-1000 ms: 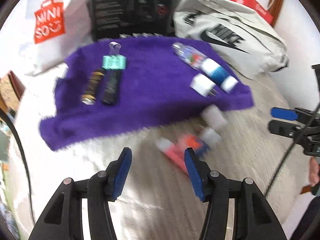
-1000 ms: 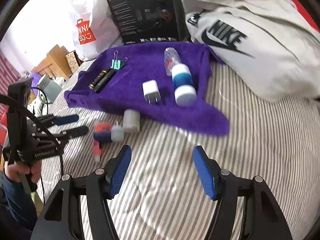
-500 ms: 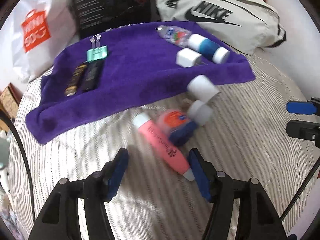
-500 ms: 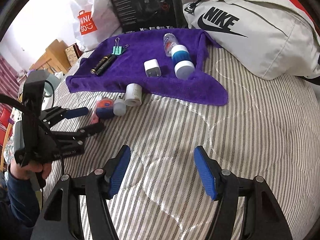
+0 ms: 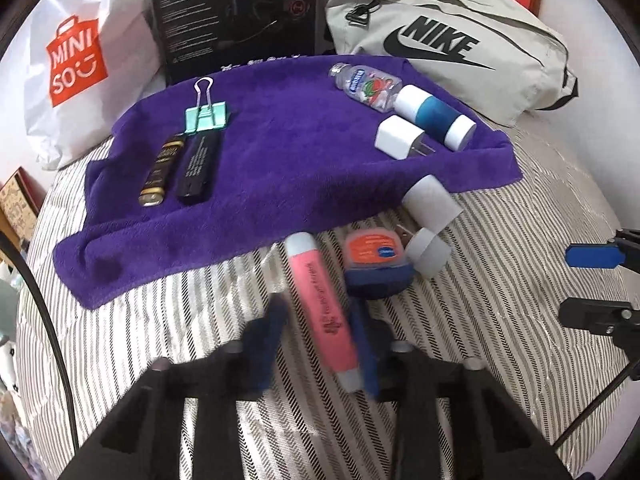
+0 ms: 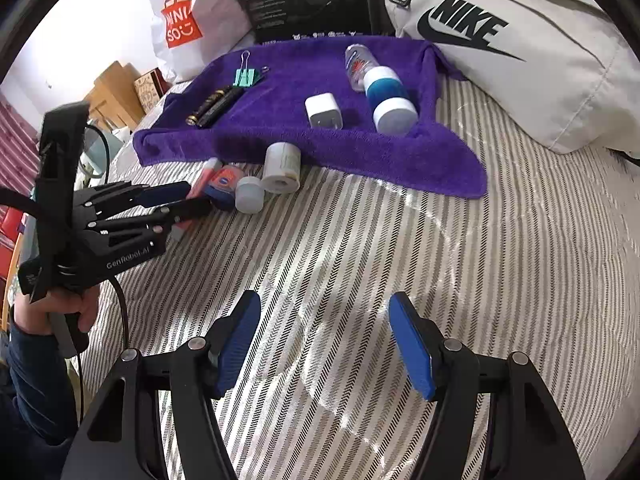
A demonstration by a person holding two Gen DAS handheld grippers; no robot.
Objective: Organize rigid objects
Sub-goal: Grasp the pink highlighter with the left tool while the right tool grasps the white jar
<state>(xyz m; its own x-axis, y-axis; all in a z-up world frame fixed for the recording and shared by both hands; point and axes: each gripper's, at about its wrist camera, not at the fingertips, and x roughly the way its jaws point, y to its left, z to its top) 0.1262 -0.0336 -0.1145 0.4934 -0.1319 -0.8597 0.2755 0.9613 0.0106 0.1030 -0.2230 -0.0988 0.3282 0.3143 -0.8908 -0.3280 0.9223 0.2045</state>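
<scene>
Over the last second the left claw (image 5: 316, 344) came forward and down across the striped bed (image 5: 500, 320) until its blue fingers (image 5: 266, 344) straddled the pink tube (image 5: 320, 308), narrowing from a wide spread to just beside it, blurred with motion. The right claw (image 6: 324, 344) pulled back from the purple towel (image 6: 360, 148), its gap unchanged.

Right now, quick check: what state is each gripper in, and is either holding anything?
Left gripper: jaws blurred, straddling the pink tube; whether it grips yet cannot be told.
Right gripper: open, holding nothing, above the striped bedcover.
</scene>
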